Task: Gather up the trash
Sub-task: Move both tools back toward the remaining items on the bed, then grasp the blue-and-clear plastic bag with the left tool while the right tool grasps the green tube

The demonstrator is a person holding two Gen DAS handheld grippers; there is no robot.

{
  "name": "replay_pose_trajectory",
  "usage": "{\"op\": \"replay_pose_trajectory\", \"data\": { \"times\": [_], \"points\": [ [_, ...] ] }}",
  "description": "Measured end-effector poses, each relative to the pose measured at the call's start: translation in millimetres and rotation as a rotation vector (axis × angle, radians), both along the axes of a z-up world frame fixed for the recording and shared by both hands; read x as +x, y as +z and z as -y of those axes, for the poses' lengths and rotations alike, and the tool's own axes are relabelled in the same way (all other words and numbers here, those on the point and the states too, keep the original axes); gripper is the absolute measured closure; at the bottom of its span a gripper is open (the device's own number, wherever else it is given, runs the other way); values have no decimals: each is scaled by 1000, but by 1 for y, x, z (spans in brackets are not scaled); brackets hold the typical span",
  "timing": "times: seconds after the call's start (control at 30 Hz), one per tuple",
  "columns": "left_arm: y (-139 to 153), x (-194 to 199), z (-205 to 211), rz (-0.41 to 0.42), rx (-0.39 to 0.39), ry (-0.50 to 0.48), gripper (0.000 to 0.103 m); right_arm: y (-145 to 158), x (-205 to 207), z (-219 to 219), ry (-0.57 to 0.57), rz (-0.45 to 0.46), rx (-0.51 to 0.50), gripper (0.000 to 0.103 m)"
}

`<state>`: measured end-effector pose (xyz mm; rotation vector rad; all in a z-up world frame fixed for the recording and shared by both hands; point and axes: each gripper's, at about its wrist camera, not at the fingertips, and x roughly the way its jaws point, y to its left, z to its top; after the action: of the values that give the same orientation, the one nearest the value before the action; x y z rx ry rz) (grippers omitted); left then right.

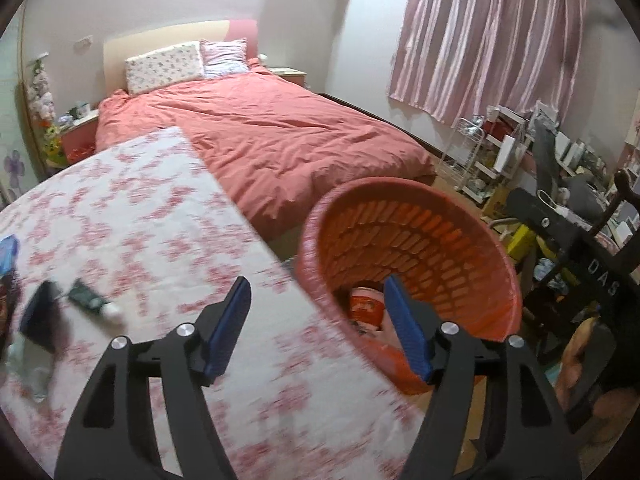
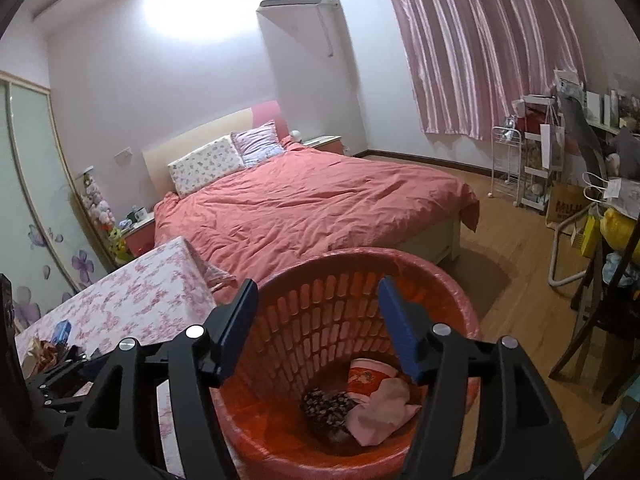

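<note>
An orange slatted waste basket (image 1: 460, 240) (image 2: 312, 316) stands on the floor beside a table with a pink floral cloth (image 1: 132, 216) (image 2: 132, 300). In it lie an orange-and-white packet (image 2: 366, 376), a pink crumpled piece (image 2: 380, 408) and a dark speckled wad (image 2: 326, 404). My left gripper (image 1: 318, 300) is open and empty over the table's right edge by the basket. A dark tube with a white cap (image 1: 94, 300) and a dark flat object (image 1: 40, 316) lie on the table at left. My right gripper (image 2: 316, 300) is open and empty above the basket.
A bed with a coral duvet (image 1: 280, 136) (image 2: 312, 204) lies behind the table and basket. Cluttered shelves, bags and a chair (image 2: 592, 208) crowd the right side. More wrappers (image 2: 48, 348) sit at the table's left end. Wooden floor (image 2: 516, 240) lies right of the bed.
</note>
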<state>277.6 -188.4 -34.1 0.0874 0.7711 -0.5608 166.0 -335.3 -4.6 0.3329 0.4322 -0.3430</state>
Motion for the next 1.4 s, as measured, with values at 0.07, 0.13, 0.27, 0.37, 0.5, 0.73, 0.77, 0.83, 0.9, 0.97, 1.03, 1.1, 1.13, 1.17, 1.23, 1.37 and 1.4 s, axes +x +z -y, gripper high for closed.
{"op": "replay_pose_trajectory", "data": {
  "times": [0.07,0.13,0.27,0.37,0.5,0.73,0.77,0.83,0.9,0.97,1.03,1.1,1.13,1.17,1.23,1.37,1.4],
  "points": [
    [1,-2,-16,5,7,26,33,2,1,-8,18,-3,-2,40],
    [3,-2,-36,4,12,62,33,4,4,-18,41,-6,-8,40],
    [6,-1,-78,-3,2,137,33,7,8,-38,86,-8,-13,40],
    [7,-2,-109,-4,-5,195,32,10,14,-58,136,-17,-16,40],
    [9,-1,-148,2,-10,269,29,10,20,-83,194,-30,-31,40],
    [2,6,-199,16,48,377,25,2,28,-115,279,-62,-32,40],
    [-1,10,-202,13,60,386,25,0,30,-119,292,-71,-30,40],
    [-6,16,-206,3,69,393,25,-1,33,-125,309,-81,-25,40],
    [-11,22,-207,-5,84,399,25,-3,36,-133,321,-90,-26,40],
    [-16,29,-205,-17,100,400,25,-5,38,-139,332,-97,-26,40],
    [-21,38,-201,-33,123,389,25,-6,41,-144,341,-104,-26,40],
    [-27,44,-199,-47,142,384,28,-8,43,-147,349,-111,-21,40],
    [-30,47,-199,-62,145,380,30,-9,44,-148,352,-114,-19,40],
    [-33,50,-199,-74,141,376,35,-10,45,-149,355,-116,-16,40],
    [-38,57,-199,-111,126,369,43,-11,46,-151,363,-123,-14,40],
    [-37,58,-199,-116,108,362,49,-14,50,-157,375,-134,-14,40],
    [-36,58,-198,-115,105,361,49,-15,51,-159,380,-137,-15,40]
  ]
}}
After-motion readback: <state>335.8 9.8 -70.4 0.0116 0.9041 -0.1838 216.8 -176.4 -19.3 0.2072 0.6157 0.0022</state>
